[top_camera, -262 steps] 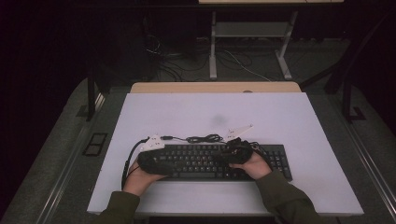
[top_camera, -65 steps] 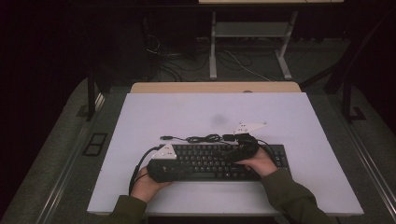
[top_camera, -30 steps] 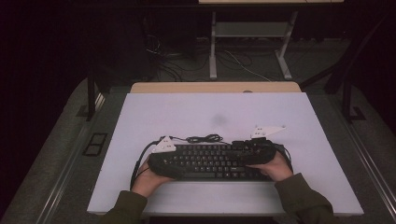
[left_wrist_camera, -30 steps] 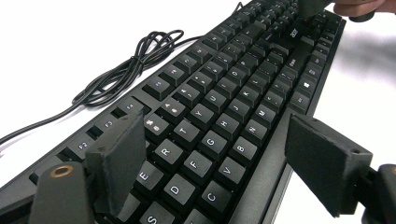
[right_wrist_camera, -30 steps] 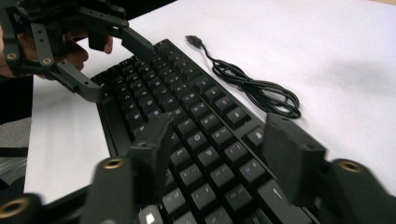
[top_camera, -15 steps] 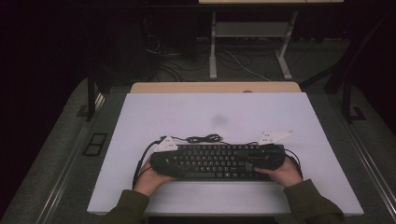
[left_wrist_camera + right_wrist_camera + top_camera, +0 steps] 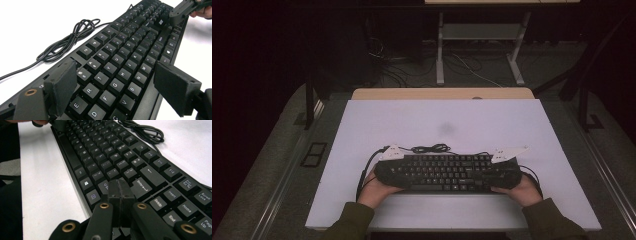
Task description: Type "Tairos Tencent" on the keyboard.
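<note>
A black keyboard [image 7: 447, 172] lies across the near half of the white table [image 7: 437, 120], its coiled cable [image 7: 432, 148] behind it. My left gripper [image 7: 404, 172] is at the keyboard's left end and points along it. In the left gripper view its jaws [image 7: 117, 85] stand wide over the keys [image 7: 117, 67], one pad above the back rows and the other at the front edge. My right gripper [image 7: 494, 172] is at the right end. In the right gripper view its pads [image 7: 120, 187] are pressed together over the Enter and Shift keys [image 7: 142, 186], holding nothing.
A hand and a green sleeve [image 7: 357, 220] come in on each side at the table's near edge. A wooden tabletop [image 7: 442, 93] adjoins the far edge, with desk legs and cables on the dark floor beyond. Open white surface lies behind and beside the keyboard.
My right hand has slid to the right along the keyboard, from over its right part to its right end. The left hand and the keyboard have stayed put.
</note>
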A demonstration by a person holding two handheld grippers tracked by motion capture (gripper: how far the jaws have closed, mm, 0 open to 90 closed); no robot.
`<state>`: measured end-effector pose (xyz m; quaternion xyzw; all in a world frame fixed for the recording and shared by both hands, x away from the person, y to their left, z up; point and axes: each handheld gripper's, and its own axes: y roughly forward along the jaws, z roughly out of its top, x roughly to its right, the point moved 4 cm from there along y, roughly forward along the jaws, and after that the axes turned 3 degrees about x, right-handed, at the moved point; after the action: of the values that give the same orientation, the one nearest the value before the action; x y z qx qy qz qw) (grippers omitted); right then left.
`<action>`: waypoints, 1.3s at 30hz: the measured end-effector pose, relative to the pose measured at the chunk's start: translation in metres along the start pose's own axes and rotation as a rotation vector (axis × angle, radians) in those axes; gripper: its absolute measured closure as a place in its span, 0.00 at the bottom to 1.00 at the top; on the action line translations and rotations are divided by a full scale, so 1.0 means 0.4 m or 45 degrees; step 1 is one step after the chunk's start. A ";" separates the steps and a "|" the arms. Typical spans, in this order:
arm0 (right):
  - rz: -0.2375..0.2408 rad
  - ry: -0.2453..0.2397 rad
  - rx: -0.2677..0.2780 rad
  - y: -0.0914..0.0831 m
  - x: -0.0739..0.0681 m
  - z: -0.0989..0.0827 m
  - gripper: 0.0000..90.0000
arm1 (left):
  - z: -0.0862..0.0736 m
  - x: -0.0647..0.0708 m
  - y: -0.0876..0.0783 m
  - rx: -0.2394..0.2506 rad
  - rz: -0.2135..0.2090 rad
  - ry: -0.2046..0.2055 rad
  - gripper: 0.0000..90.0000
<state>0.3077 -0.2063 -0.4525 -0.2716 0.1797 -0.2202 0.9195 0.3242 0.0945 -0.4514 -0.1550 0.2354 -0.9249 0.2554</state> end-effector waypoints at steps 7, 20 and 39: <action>-0.003 -0.027 -0.067 0.030 -0.003 -0.012 0.99 | 0.003 -0.002 0.001 0.008 0.005 -0.010 0.20; -0.002 -0.074 -0.097 0.051 -0.013 -0.009 0.99 | 0.012 -0.007 0.001 0.009 0.007 0.008 0.42; 0.001 -0.075 -0.100 0.051 -0.012 -0.009 0.99 | 0.014 -0.028 0.033 -0.084 0.013 0.031 0.99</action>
<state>0.3084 -0.1898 -0.4661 -0.3139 0.1612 -0.2046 0.9130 0.3410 0.0885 -0.4555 -0.1507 0.2697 -0.9171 0.2521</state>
